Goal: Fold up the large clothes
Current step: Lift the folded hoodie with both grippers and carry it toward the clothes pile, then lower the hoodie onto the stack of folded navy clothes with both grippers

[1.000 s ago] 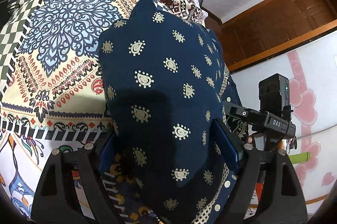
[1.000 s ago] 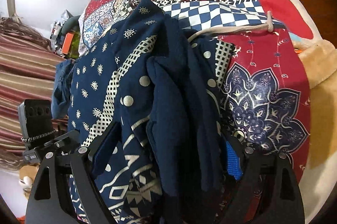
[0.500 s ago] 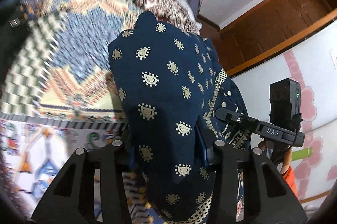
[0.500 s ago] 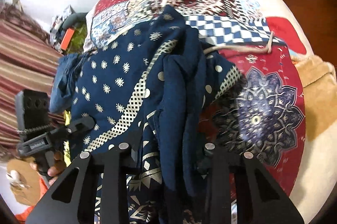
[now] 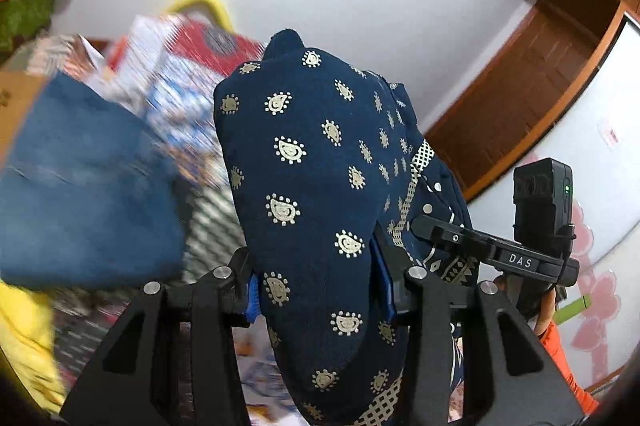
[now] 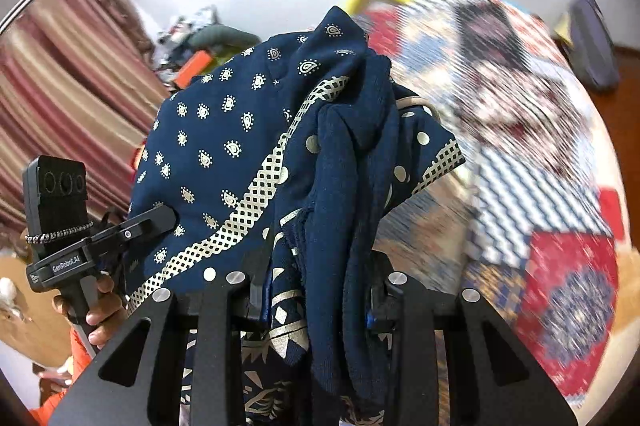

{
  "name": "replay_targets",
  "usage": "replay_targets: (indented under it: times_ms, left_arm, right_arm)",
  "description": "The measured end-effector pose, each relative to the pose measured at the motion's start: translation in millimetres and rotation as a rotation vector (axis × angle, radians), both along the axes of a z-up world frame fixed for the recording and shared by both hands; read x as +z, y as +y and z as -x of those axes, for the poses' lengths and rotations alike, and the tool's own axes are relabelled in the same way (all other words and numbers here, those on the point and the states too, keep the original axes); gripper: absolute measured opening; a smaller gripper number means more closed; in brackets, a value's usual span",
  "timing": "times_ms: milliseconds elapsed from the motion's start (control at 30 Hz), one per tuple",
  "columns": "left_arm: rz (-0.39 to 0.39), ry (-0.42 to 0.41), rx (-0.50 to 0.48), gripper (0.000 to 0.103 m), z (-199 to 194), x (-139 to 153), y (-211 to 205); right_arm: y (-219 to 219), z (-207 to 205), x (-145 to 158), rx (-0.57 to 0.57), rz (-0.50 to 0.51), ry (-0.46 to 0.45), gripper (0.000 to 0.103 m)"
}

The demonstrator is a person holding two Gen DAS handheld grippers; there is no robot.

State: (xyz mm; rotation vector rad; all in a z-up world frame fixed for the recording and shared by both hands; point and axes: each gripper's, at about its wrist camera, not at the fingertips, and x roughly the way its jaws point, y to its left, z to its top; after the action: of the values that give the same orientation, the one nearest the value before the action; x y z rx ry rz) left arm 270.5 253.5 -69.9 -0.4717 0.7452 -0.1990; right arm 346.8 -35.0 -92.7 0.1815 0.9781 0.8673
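Both grippers are clamping bunched edges of the navy printed garment [image 5: 312, 185], lifting it off the patchwork bedspread [image 6: 540, 153]. The left gripper [image 5: 316, 290] and right gripper [image 6: 316, 302] are each pinching folds, jaws partly closed, pointing toward 12 o'clock. Next, probably, spreading the cloth flat.

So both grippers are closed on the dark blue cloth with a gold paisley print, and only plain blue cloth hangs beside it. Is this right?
Not quite. The left gripper and right gripper do clamp the dark blue gold-printed cloth, but the right wrist view shows a gold lattice border, not plain cloth.
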Motion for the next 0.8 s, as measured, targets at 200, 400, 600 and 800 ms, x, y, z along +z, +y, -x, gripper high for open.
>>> replay_targets:
  times_ms: [200,400,600,800]
  left_arm:
    - [-0.066,-0.048,0.097,0.044,9.1,32.1,86.9]
    - [-0.126,0.001,0.176,0.044,-1.3,27.4,160.6]
    - [-0.114,0.145,0.236,0.045,-41.0,-27.7,226.1]
    - [-0.145,0.270,0.273,0.055,-70.9,-100.8,259.1]
  right_arm:
    - [92.9,-2.3,20.2,0.069,-0.053,-0.054,0.029]
    - [185.6,-19.7,4.1,0.131,-0.051,-0.036,0.029]
    - [244.7,-39.8,-45.8,0.153,-0.009,0.052,0.029]
    - [278.8,-70.7,-110.1,0.143,0.075,0.142,0.030]
